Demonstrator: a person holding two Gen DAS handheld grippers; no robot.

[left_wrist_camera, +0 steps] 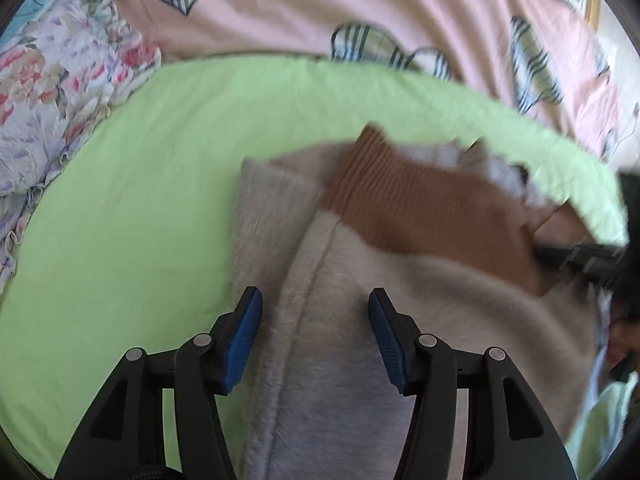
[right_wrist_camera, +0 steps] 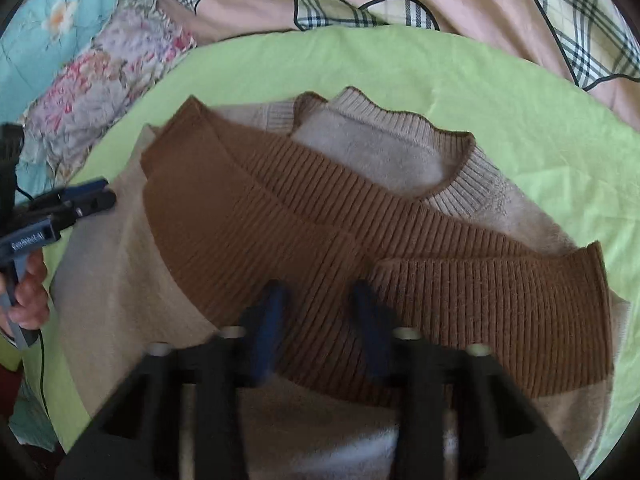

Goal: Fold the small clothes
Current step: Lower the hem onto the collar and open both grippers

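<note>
A beige sweater (right_wrist_camera: 120,300) with brown ribbed cuffs (right_wrist_camera: 280,232) is spread on a green sheet (right_wrist_camera: 500,112). Above the sweater's beige body, the left gripper (left_wrist_camera: 316,332) is held with jaws parted, nothing clamped. The right gripper (right_wrist_camera: 318,320), blurred, is seen over the sweater's brown ribbing with fingers apart, gripping nothing.

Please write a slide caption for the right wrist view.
Beige sweater with brown ribbed cuffs folded on green sheet, below the right hand-held gripper.
</note>
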